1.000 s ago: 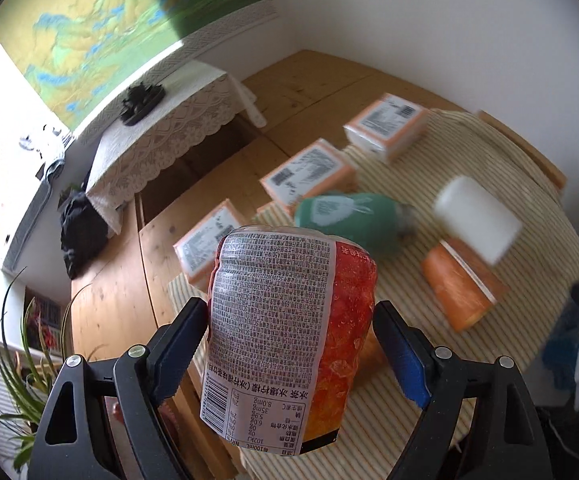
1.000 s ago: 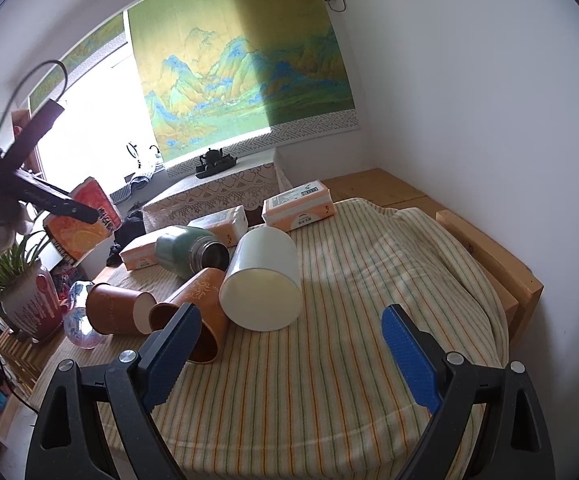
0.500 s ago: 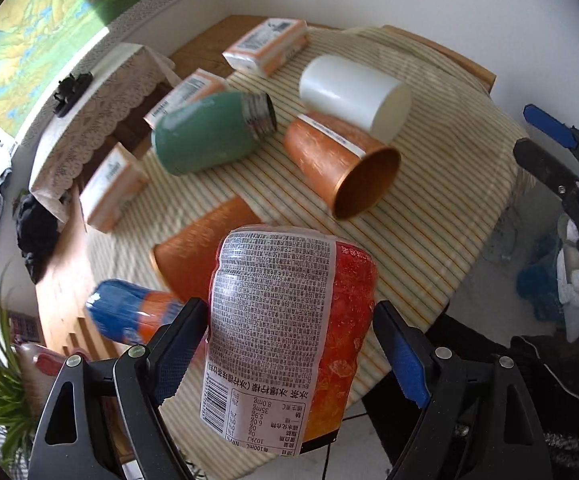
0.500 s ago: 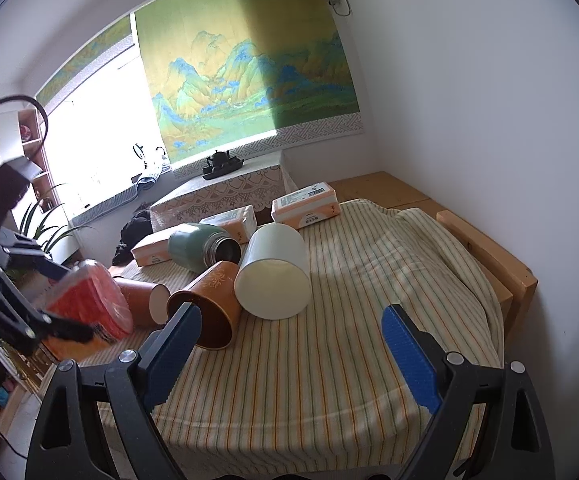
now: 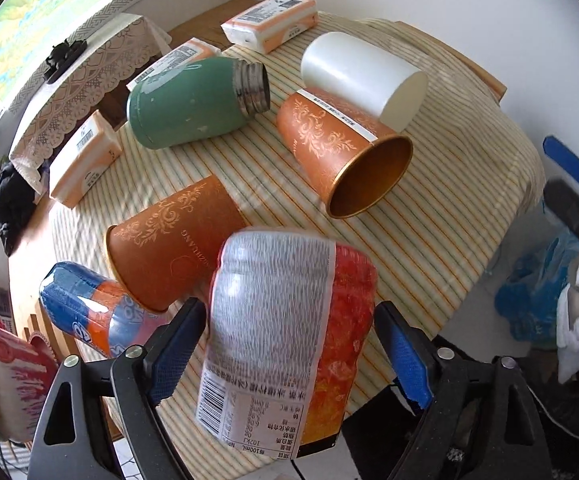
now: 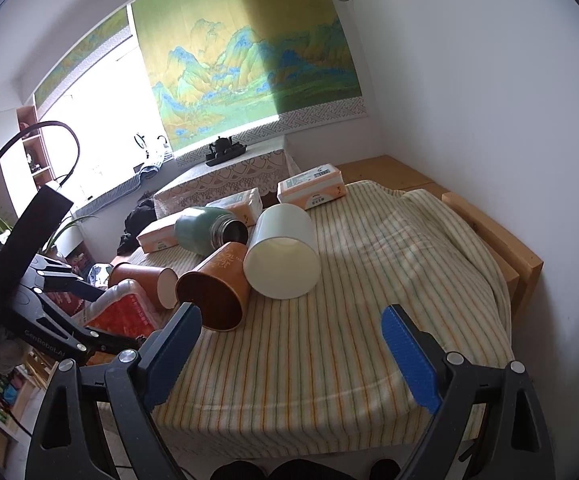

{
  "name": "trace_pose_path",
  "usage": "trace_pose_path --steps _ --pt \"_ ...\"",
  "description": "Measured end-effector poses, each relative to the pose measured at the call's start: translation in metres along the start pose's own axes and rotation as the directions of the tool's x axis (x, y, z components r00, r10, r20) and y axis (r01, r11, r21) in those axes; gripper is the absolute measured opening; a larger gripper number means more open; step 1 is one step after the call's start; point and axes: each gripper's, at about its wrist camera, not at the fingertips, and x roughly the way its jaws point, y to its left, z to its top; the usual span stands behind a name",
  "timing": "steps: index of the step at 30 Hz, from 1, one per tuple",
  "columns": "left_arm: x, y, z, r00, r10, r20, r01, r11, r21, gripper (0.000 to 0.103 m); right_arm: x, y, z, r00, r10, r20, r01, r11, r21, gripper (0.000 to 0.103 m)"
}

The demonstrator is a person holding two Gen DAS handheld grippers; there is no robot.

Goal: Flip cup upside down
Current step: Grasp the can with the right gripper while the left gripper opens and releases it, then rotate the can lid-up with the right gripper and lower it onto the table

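Left gripper (image 5: pixel 285 344): black plastic frame with triangular cut-outs, silver screws at the pivots, blue ribbed finger pads (image 5: pixel 403 354). Right gripper (image 6: pixel 293 354): same black frame, silver screws, blue textured pads (image 6: pixel 409 364). White "GenRobot.AI" lettering on one black body; black cable looped above.

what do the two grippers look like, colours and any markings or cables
Both grippers, left and right, have black plastic arms with triangular cut-outs, silver screws and ribbed blue finger pads. From the right camera, the left one shows white "GenRobot.AI" lettering and a black cable looping above.
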Motion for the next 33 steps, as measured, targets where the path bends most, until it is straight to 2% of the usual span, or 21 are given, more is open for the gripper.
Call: trace_pose_path --steps 4,8,14,19,24,28,33 --pt "-0.011 0.007 -0.005 0.999 -0.016 0.03 0.017 1.0 -0.021 0.095 0.007 0.006 0.001 0.997 0.034 -0.065 -0.031 0.999 0.037 0.089" --pt "-0.029 0.015 -0.017 0.998 -0.005 0.07 0.008 0.999 -0.033 0.095 0.018 0.008 0.001 0.98 0.133 -0.148 -0.109 0.982 0.156 0.089" --pt "-0.068 0.025 -0.056 0.982 0.077 0.175 -0.065 0.995 -0.074 0.095 0.039 0.032 -0.002 0.931 0.263 -0.254 -0.179 0.934 0.31 0.089" --pt "-0.085 0.033 -0.099 0.969 0.1 0.225 -0.074 0.99 -0.122 0.095 0.062 0.059 -0.005 0.875 0.351 -0.334 -0.162 0.862 0.48 0.089" --pt "-0.085 0.045 -0.142 0.96 0.121 0.251 -0.083 0.984 -0.159 0.095 0.089 0.087 -0.009 0.839 0.348 -0.419 -0.081 0.841 0.535 0.089" --pt "-0.081 0.058 -0.173 0.956 0.11 0.273 -0.056 0.979 -0.197 0.095 0.1 0.104 -0.009 0.838 0.322 -0.44 -0.043 0.843 0.536 0.089" --pt "-0.073 0.07 -0.192 0.953 0.098 0.286 -0.027 0.97 -0.243 0.095 0.115 0.118 -0.006 0.842 0.274 -0.465 0.004 0.859 0.512 0.089"
